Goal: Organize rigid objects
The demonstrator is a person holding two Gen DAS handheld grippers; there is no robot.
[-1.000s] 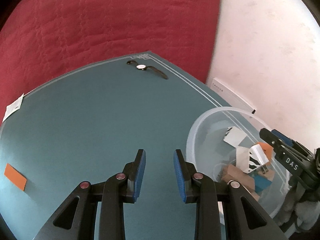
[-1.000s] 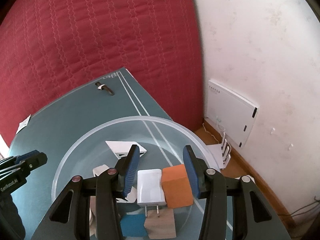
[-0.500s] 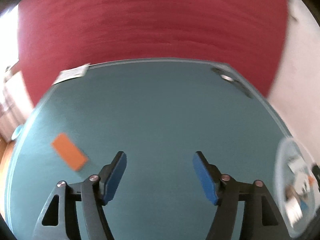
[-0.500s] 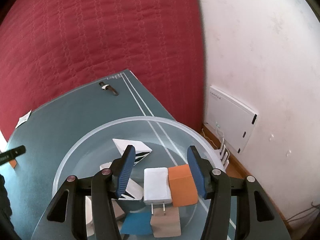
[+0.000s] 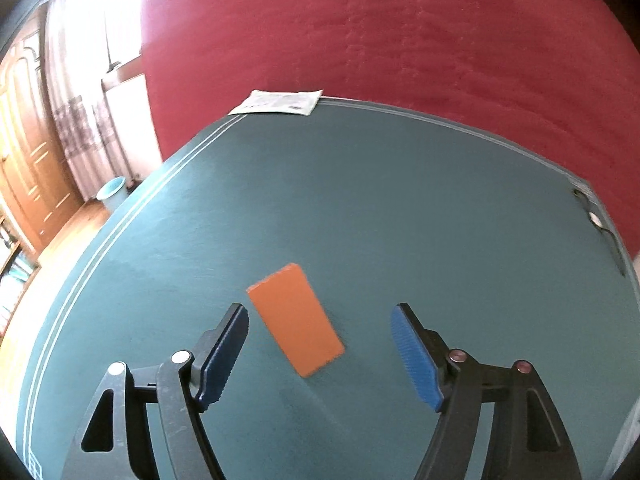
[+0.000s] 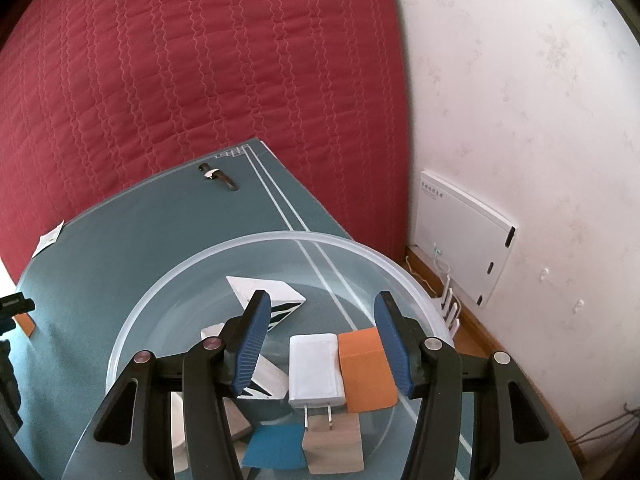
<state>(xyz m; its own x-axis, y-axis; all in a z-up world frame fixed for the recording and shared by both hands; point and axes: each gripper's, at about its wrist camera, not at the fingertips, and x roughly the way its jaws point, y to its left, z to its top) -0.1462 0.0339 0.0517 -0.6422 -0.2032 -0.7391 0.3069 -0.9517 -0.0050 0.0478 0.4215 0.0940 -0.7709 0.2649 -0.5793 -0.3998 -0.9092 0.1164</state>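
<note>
- Left gripper (image 5: 320,320), jaws spread wide and just widened further, hovering tilted down over the teal mat (image 5: 400,200).
- Between the blue ribbed pads (image 5: 416,356), but clear of both: a flat orange rectangular block (image 5: 295,317), lying askew on the mat (nothing clamped).
- Far ahead of that claw, at the mat's back edge: a white printed paper slip (image 5: 280,103); off to its far right, a dark-strapped wristwatch with a pale face (image 5: 598,222).
- Beyond the mat: a quilted red cover (image 5: 380,40).
- Right gripper (image 6: 322,342), jaws parted and recently widened, gripping nothing, poised above a clear round plastic bowl (image 6: 160,292).
- Below and between its fingers, inside the bowl: a white plug-in charger (image 6: 316,372) with prongs pointing back toward the claw, touching an orange block (image 6: 366,372) on its right.
- Nearer the claw base: a blue flat piece (image 6: 274,448) and a pale wooden cube (image 6: 336,448).
- Ahead of the left finger: a white wedge with black stripes (image 6: 266,294).
- Right of the claw, against the wall: a white flat box (image 6: 464,236).
</note>
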